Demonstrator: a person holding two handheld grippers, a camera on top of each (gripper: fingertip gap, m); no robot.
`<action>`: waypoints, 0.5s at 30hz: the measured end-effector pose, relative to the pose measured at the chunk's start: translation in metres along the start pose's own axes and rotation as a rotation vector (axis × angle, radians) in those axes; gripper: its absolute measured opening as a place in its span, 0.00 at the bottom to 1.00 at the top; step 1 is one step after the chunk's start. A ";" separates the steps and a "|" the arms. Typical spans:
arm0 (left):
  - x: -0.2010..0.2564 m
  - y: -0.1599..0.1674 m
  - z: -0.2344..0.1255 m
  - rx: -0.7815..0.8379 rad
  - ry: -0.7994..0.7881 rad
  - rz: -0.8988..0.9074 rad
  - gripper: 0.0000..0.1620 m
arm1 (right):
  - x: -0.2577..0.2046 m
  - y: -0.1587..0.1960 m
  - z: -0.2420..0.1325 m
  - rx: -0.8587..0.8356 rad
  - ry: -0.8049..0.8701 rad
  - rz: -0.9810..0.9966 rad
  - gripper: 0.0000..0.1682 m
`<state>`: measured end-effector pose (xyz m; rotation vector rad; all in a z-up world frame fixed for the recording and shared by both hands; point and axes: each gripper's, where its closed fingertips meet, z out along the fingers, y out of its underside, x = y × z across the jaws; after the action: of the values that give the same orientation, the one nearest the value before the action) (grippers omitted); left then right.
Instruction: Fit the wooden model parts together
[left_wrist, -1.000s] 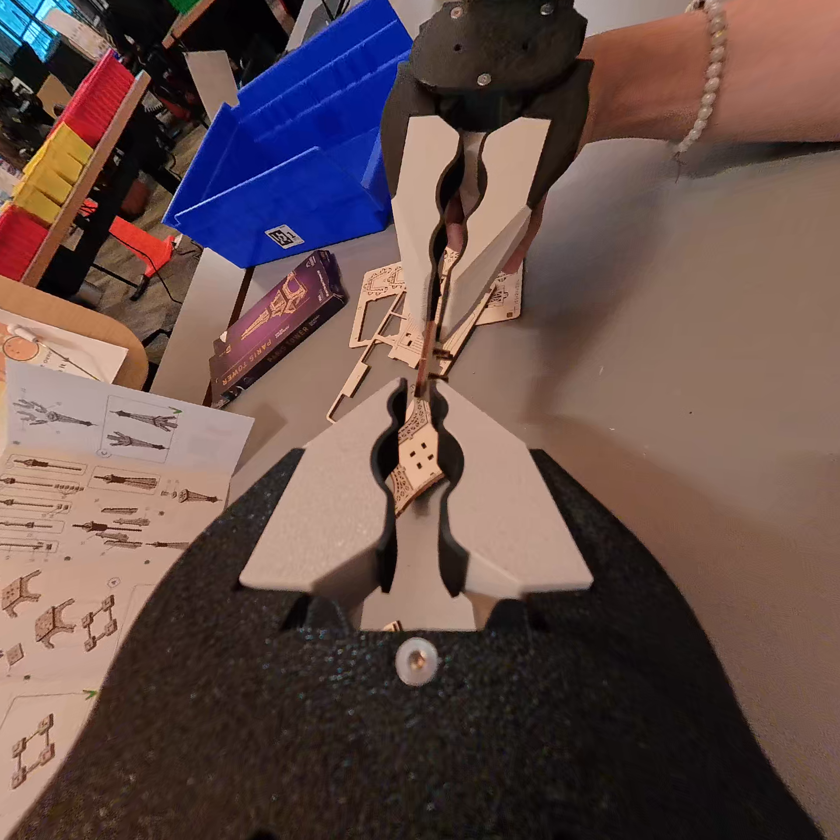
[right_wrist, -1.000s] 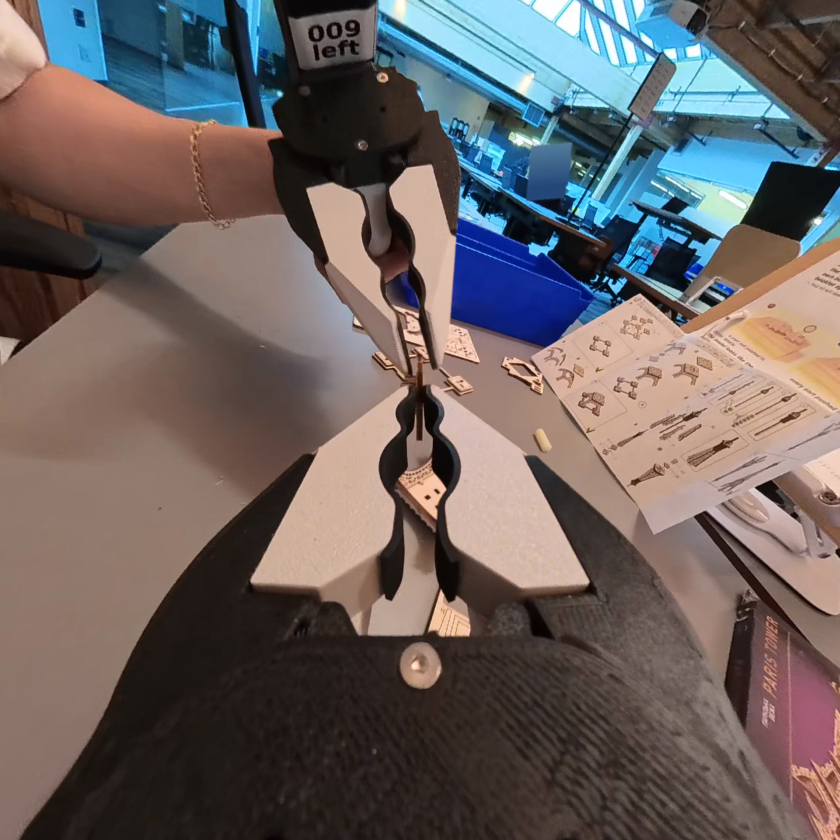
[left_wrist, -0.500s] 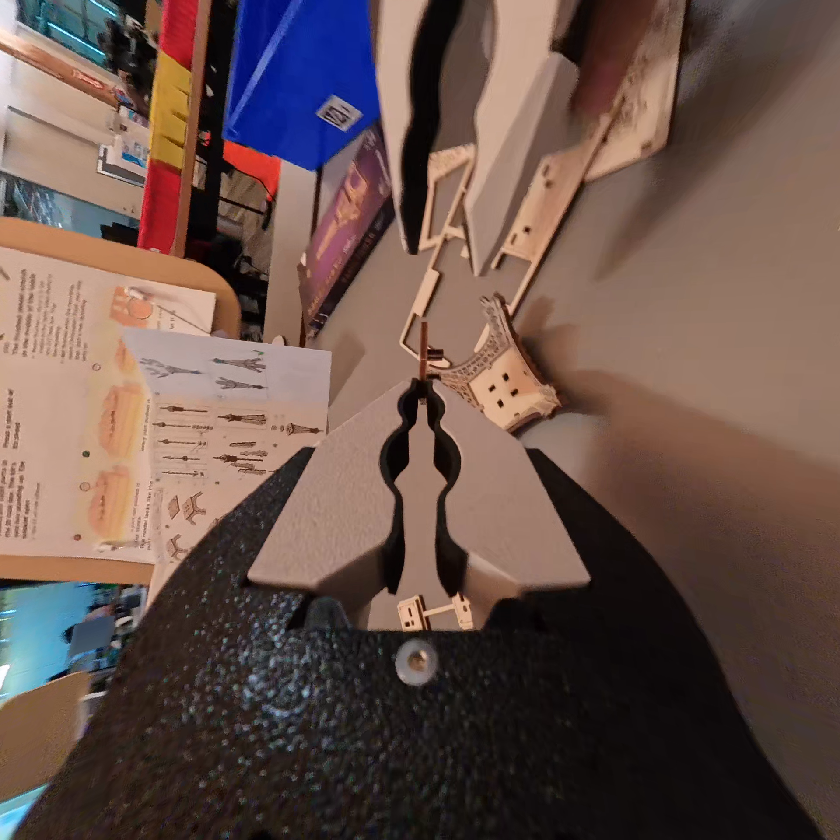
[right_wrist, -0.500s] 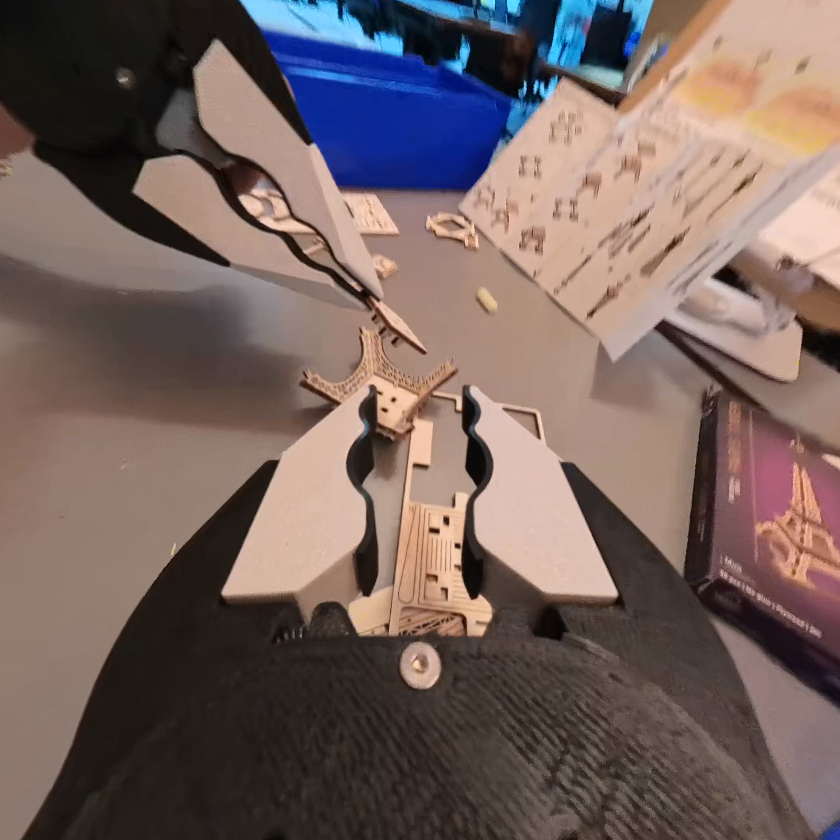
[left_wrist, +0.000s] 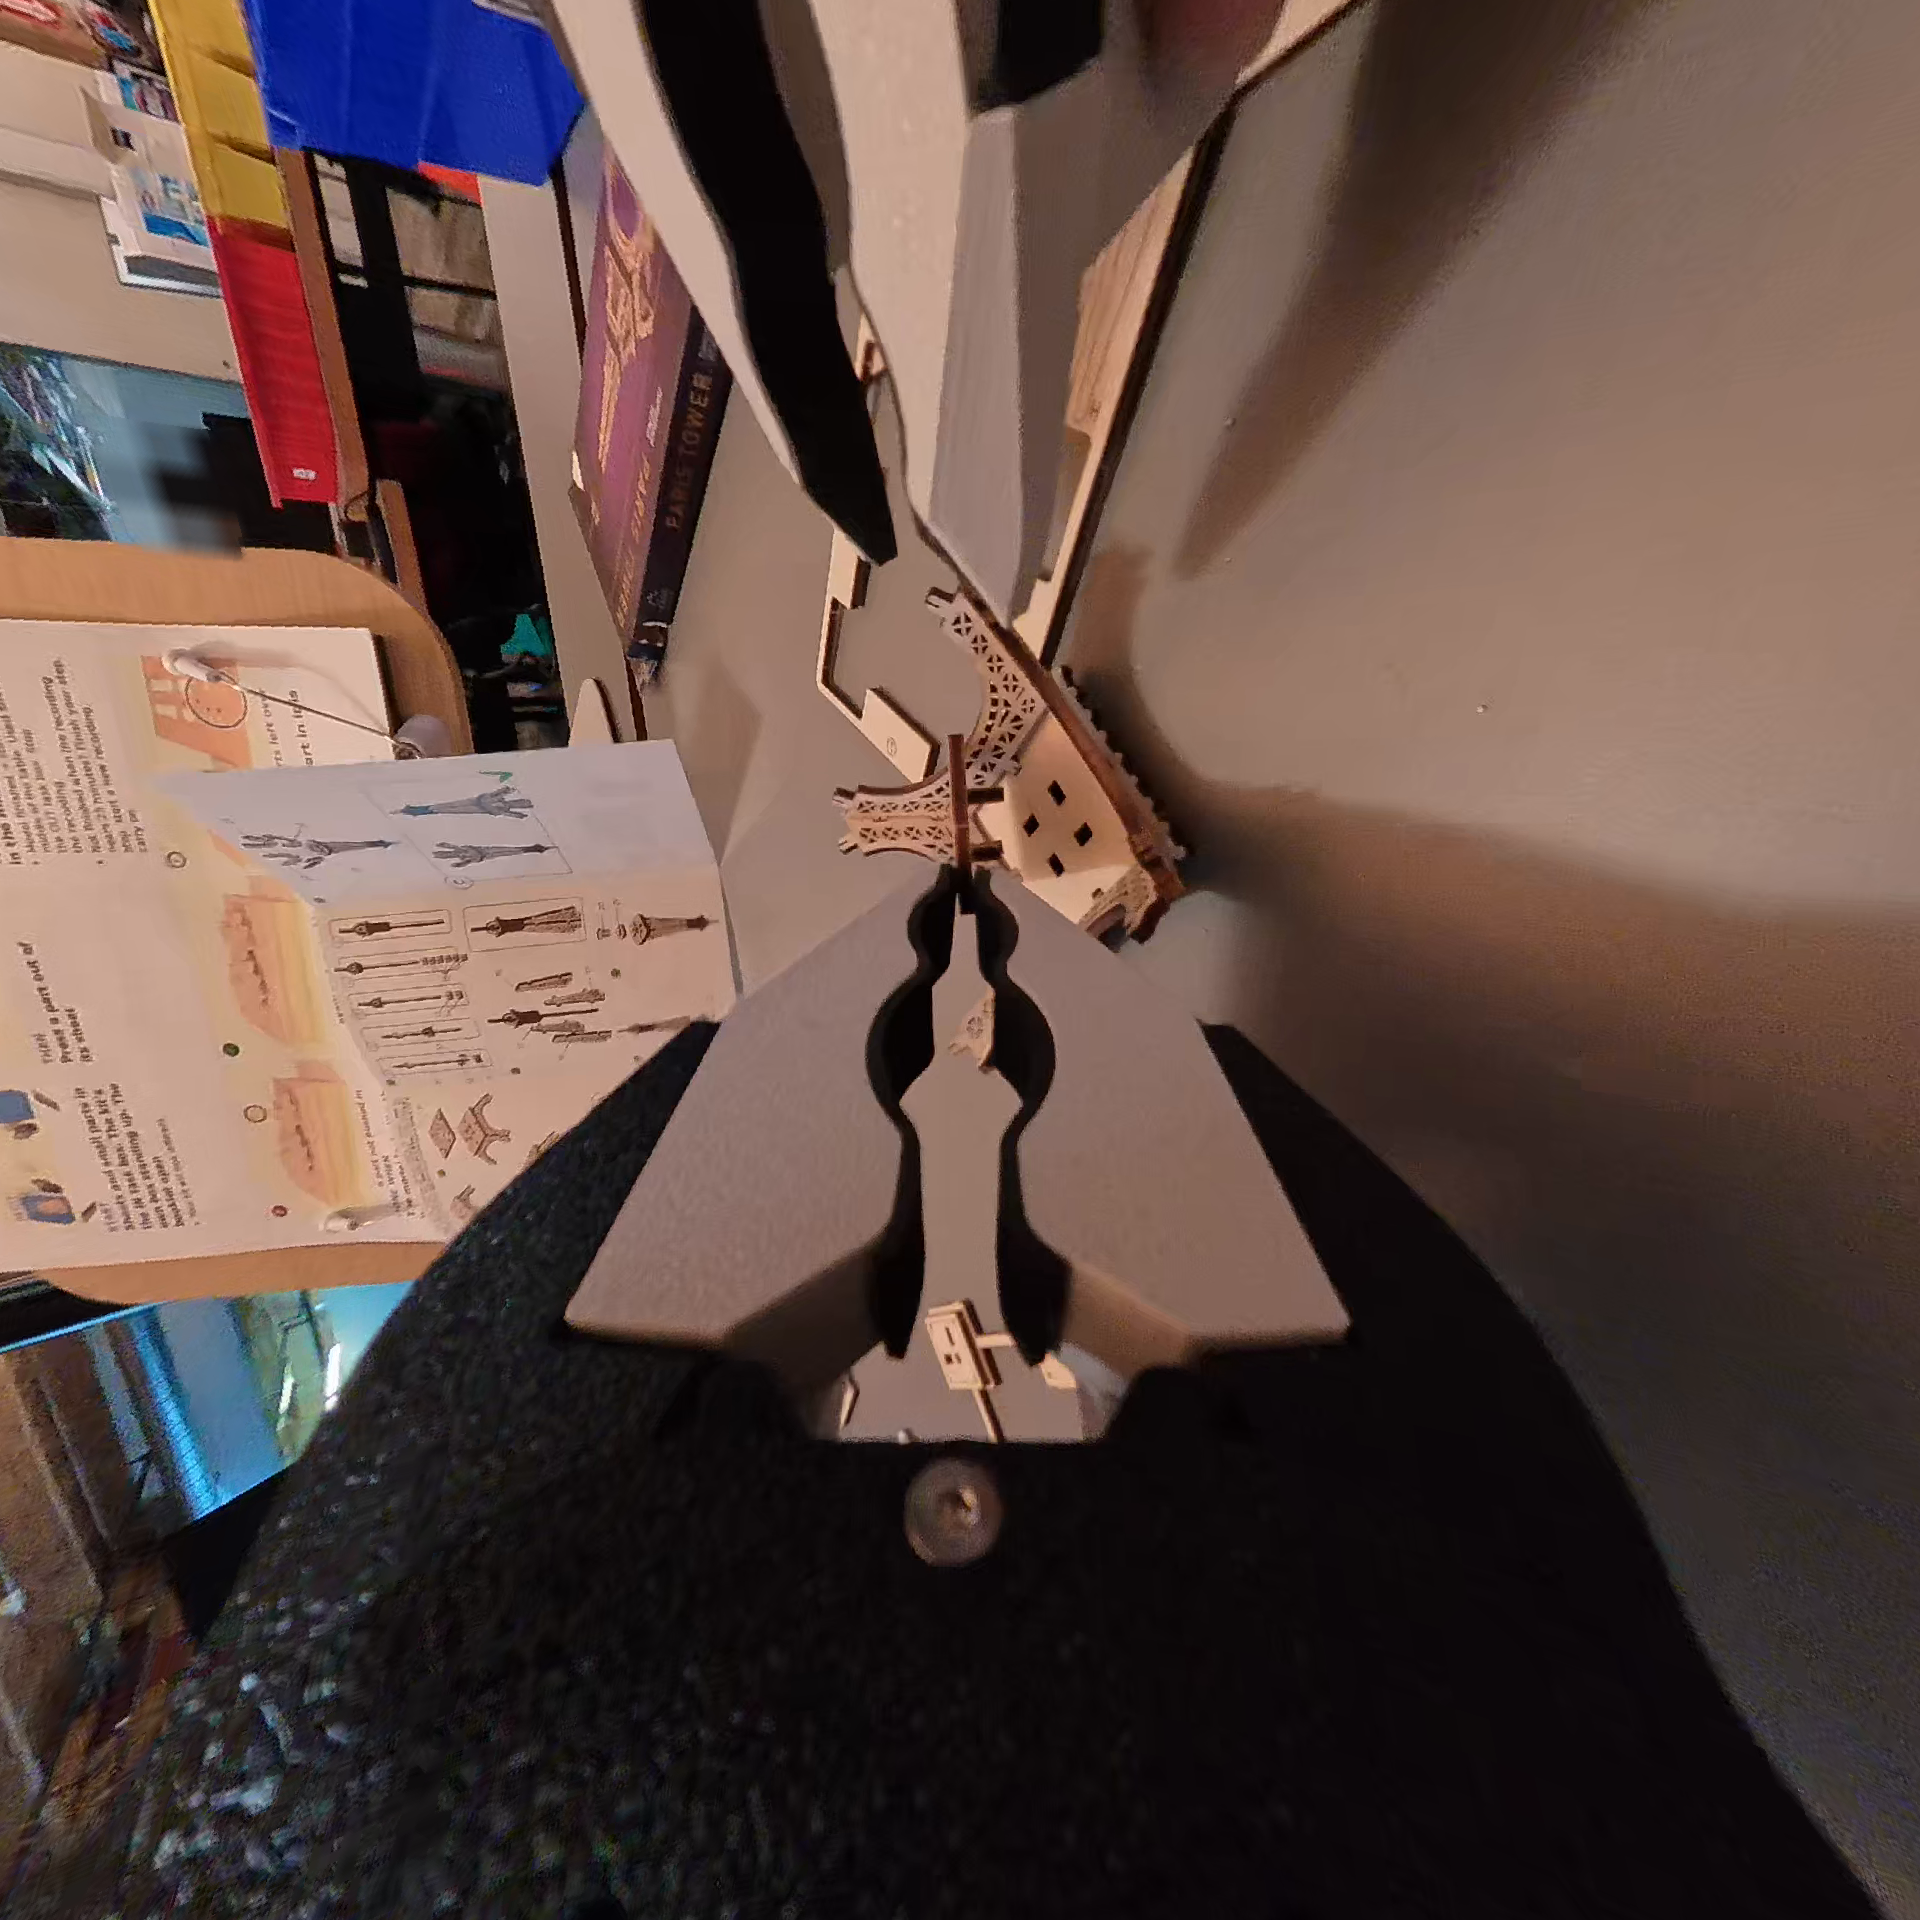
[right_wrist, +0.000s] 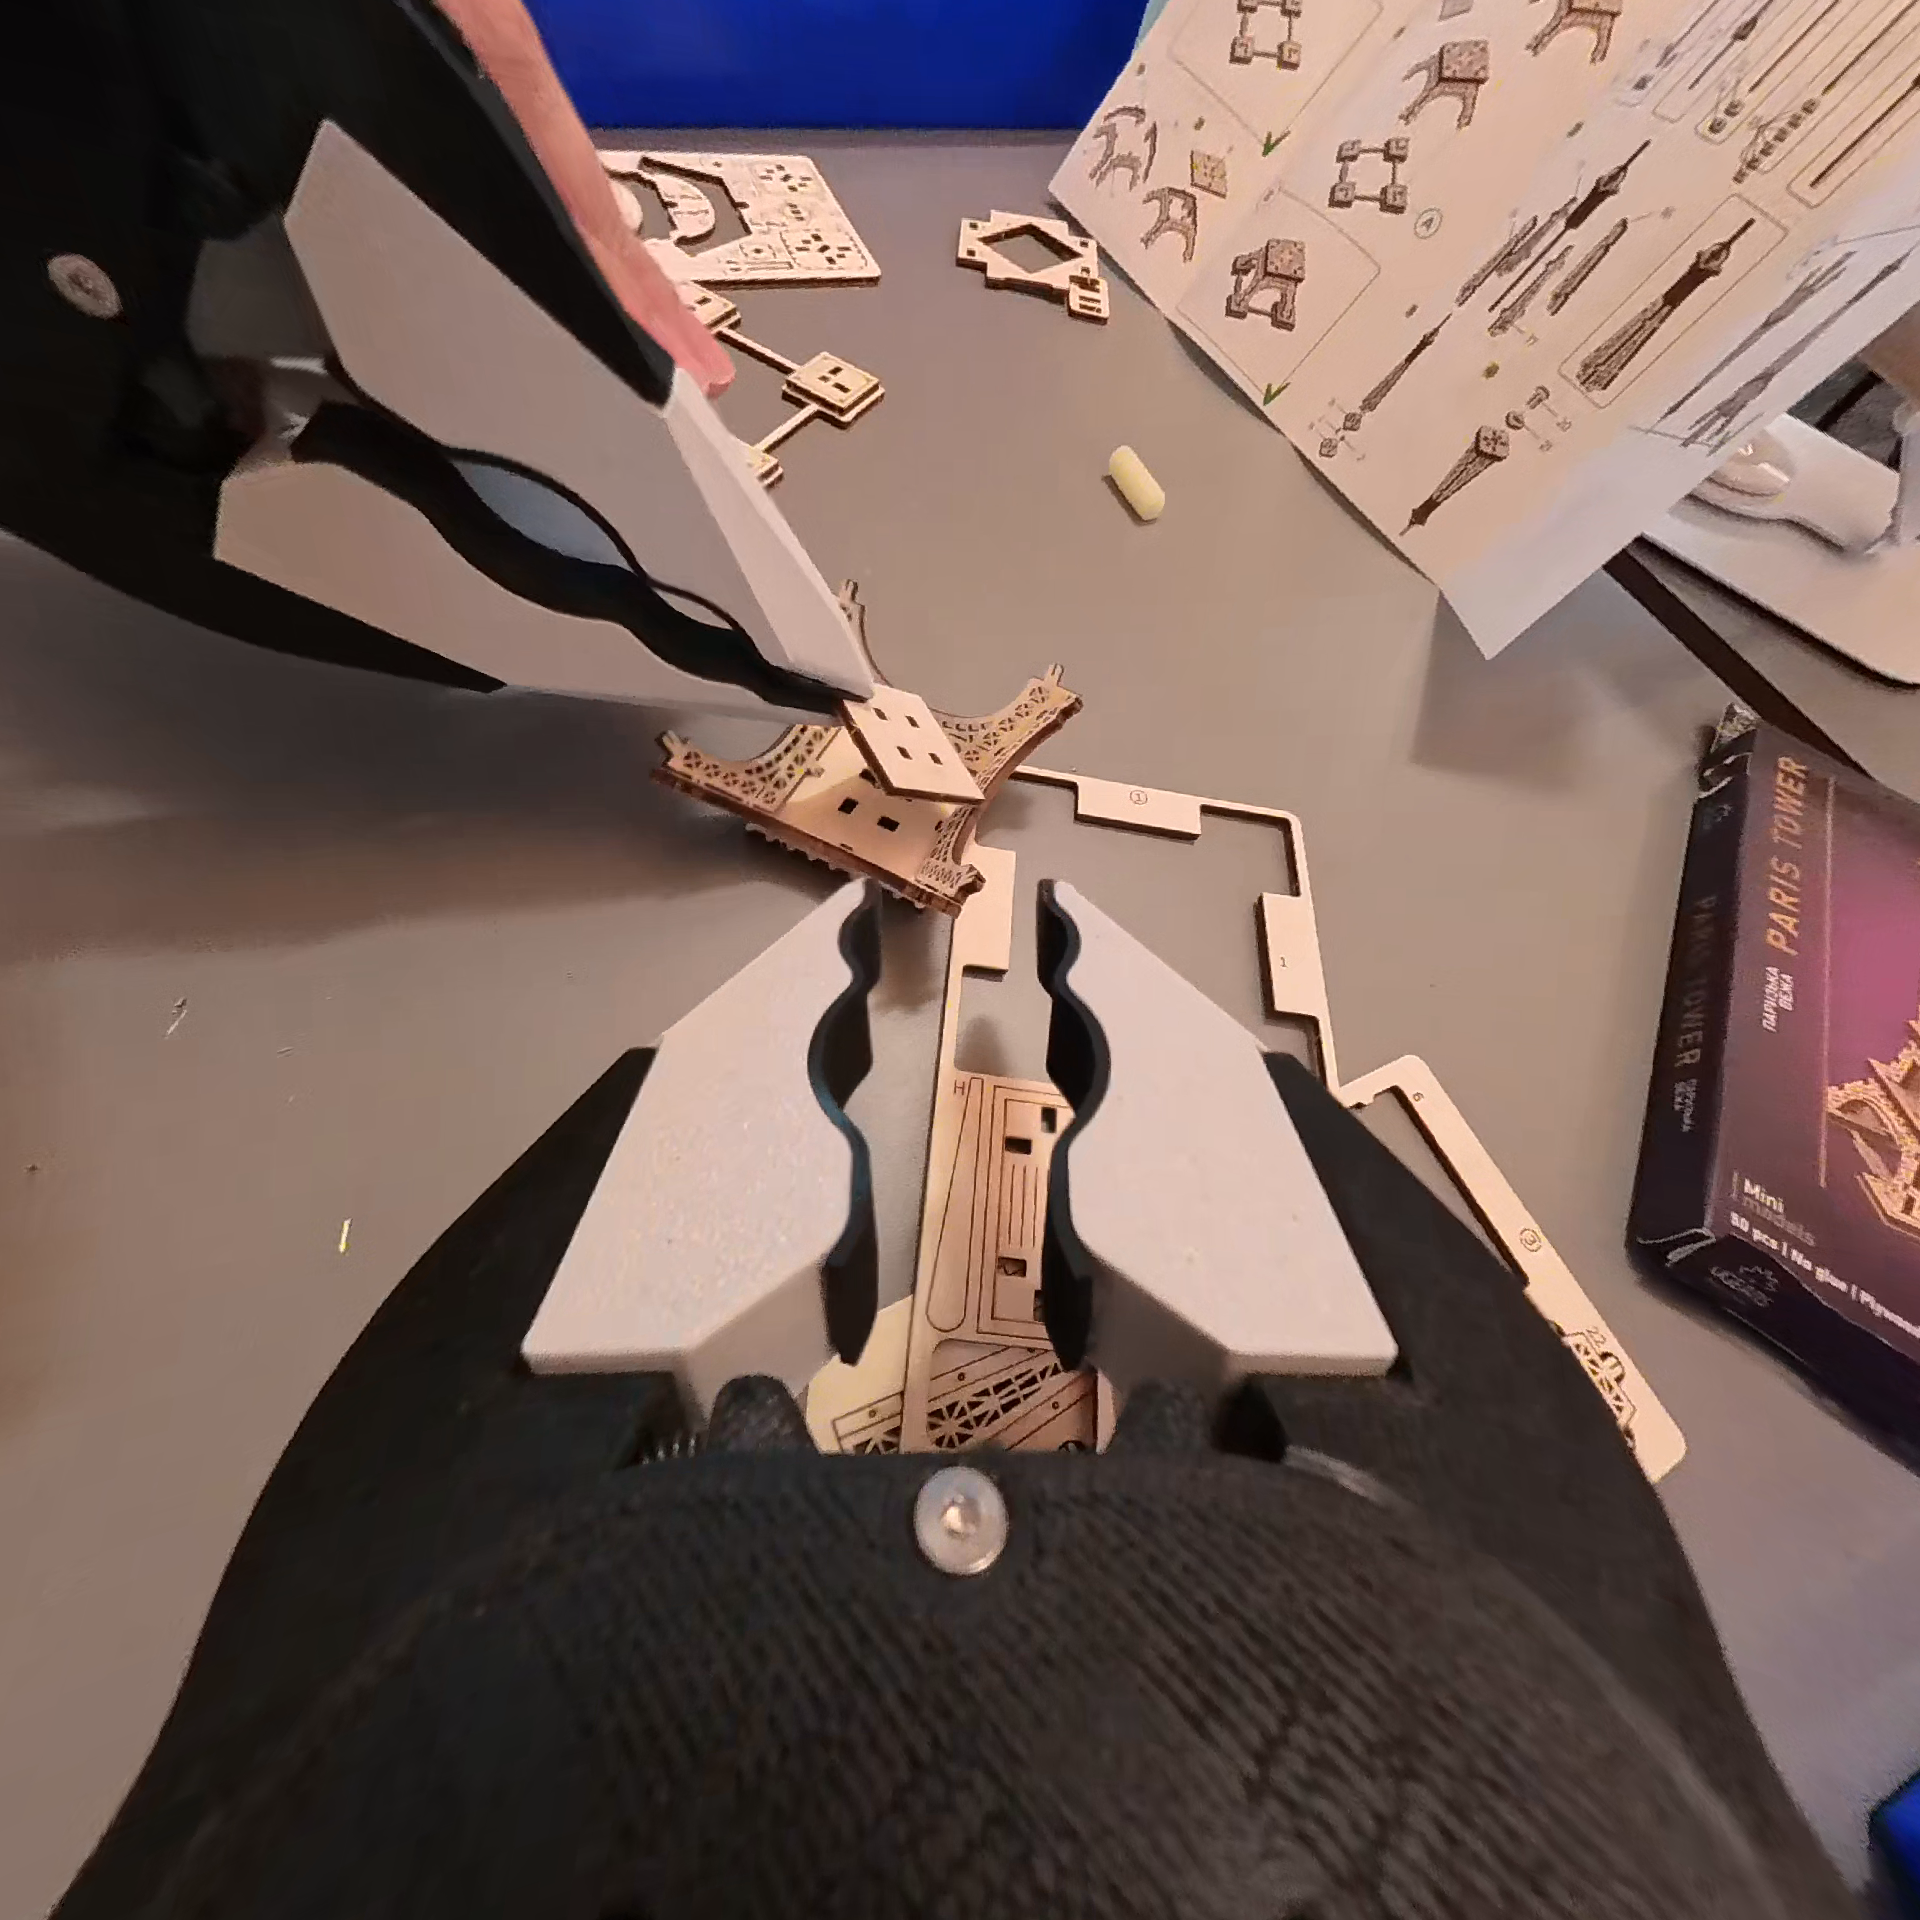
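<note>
A small square wooden plate (right_wrist: 912, 753) with four cut-outs is pinched at one edge by the tips of the left gripper (right_wrist: 847, 698), whose jaws are closed on it; in the left wrist view the same plate is seen edge-on as a thin dark strip just ahead of the fingertips. The plate is held directly over the arched tower base (right_wrist: 883, 805), which lies on the grey bench (right_wrist: 312, 935) just ahead of the right gripper (right_wrist: 956, 899) and partly on an emptied part sheet (right_wrist: 1288, 914). Whether plate and base are touching cannot be told. The right gripper is shown with its jaws apart and nothing between them, over a second cut sheet (right_wrist: 997, 1226).

The parts are judged to be thin laser-cut plywood: very light, stiff in the flat, but brittle at the lattice arches and at the small tabs. The base would best be taken by its solid square deck or outer edges, not by the lattice legs, and steadied against the bench while the plate is pressed on squarely. Slipping of the plate out of the edge pinch is the likely fault.

An instruction sheet (right_wrist: 1507, 260) and the kit box (right_wrist: 1787, 1039) lie to the right of the right gripper.
</note>
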<state>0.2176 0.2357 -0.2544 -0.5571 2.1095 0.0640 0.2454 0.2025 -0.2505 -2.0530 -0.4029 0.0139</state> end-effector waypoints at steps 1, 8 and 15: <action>0.000 0.001 0.000 -0.022 -0.004 0.013 0.00 | 0.001 0.000 0.001 -0.005 0.008 0.007 0.16; -0.002 0.005 -0.003 -0.083 -0.055 -0.001 0.00 | 0.001 -0.004 0.005 -0.006 0.036 0.017 0.19; 0.001 0.006 -0.003 -0.055 -0.093 -0.018 0.00 | -0.021 -0.009 0.013 -0.013 -0.071 0.108 0.17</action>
<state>0.2126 0.2402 -0.2542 -0.5946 2.0174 0.1361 0.2212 0.2117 -0.2530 -2.0897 -0.3364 0.1495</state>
